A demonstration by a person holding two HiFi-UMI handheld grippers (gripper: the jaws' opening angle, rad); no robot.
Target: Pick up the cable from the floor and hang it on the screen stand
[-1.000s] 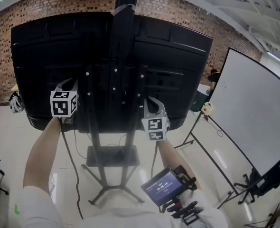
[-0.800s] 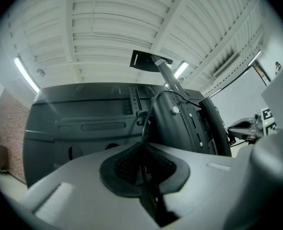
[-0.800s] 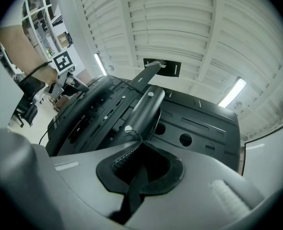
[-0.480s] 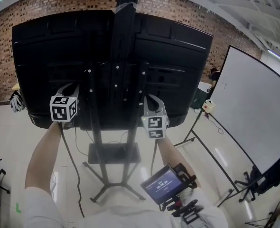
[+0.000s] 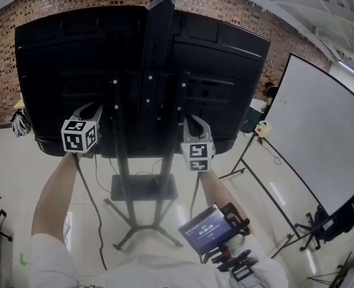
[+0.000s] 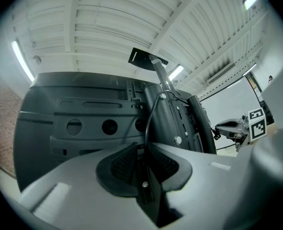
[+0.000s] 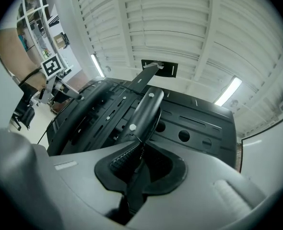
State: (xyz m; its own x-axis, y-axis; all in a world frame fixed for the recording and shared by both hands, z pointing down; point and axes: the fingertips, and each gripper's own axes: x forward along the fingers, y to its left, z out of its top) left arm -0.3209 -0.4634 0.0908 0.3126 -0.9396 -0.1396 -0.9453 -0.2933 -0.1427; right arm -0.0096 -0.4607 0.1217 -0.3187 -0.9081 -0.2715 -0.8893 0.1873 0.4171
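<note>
The black screen shows its back, mounted on the dark screen stand. My left gripper is raised at the left upright and my right gripper at the right upright. A thin black cable hangs from each gripper toward the floor. In the left gripper view the cable rises from between the parted jaws of my left gripper to the stand. In the right gripper view the cable lies between the parted jaws of my right gripper, under the stand. Both pairs of jaws have just been opening.
A whiteboard on an easel stands at the right. The stand's base shelf and splayed legs rest on the pale floor below. A small device with a lit display sits at the person's chest. A brick wall is behind.
The left gripper has sunk slightly against the screen's lower edge. The right gripper stays at the same upright. The camera view has shifted a little upward.
</note>
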